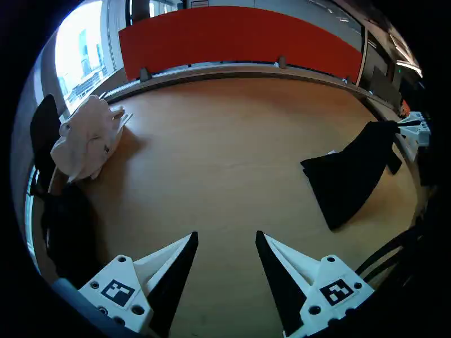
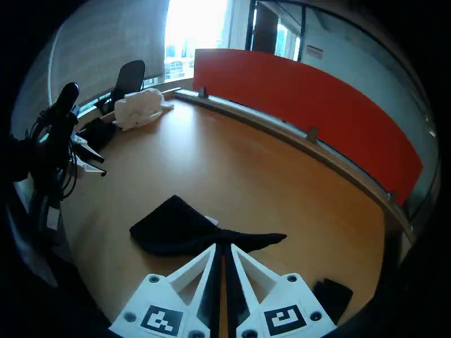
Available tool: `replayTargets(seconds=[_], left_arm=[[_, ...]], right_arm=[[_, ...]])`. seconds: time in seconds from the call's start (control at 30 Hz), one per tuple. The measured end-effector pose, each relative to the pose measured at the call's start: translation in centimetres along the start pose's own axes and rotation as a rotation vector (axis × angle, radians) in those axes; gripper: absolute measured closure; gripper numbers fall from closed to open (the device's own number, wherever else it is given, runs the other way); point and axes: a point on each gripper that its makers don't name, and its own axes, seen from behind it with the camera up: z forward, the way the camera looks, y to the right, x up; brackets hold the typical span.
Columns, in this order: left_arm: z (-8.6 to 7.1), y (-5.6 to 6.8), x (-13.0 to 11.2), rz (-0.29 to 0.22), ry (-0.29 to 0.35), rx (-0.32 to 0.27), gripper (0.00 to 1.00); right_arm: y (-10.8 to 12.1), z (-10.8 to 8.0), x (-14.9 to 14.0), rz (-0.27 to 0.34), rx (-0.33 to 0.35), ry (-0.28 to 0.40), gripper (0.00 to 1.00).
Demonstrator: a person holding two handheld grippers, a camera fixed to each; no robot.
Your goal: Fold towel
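Towel corner between near-shut right tongs; left tongs wide, empty.

The left gripper and right gripper have white wedge fingers, black inner pads, dark screw holes and square black-and-white markers.

Blown-out window glare; fisheye edges warp.

Table: black towel, perhaps white cloth
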Motion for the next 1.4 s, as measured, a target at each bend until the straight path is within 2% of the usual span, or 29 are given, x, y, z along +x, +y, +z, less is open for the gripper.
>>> replayTargets(seconds=[0.2, 0.47, 1.0, 1.4], left_arm=[[-0.1, 0.0, 0.1, -0.002, 0.003, 0.001, 0.25], [-0.4, -0.7, 0.0, -0.015, 0.007, 0.015, 0.25], [-1.1, -1.6, -0.6, -0.045, 0.011, 0.033, 0.25], [-1.9, -3.0, -1.4, -0.07, 0.01, 0.053, 0.25]], right_arm=[[-1.0, 0.7, 0.4, -0.015, 0.028, 0.001, 0.97], [-3.0, 1.9, 1.4, -0.044, 0.079, 0.006, 0.97], [-9.4, 5.1, 2.3, -0.105, 0.22, -0.008, 0.97], [-14.1, 8.6, 0.3, -0.104, 0.321, -0.072, 0.97]])
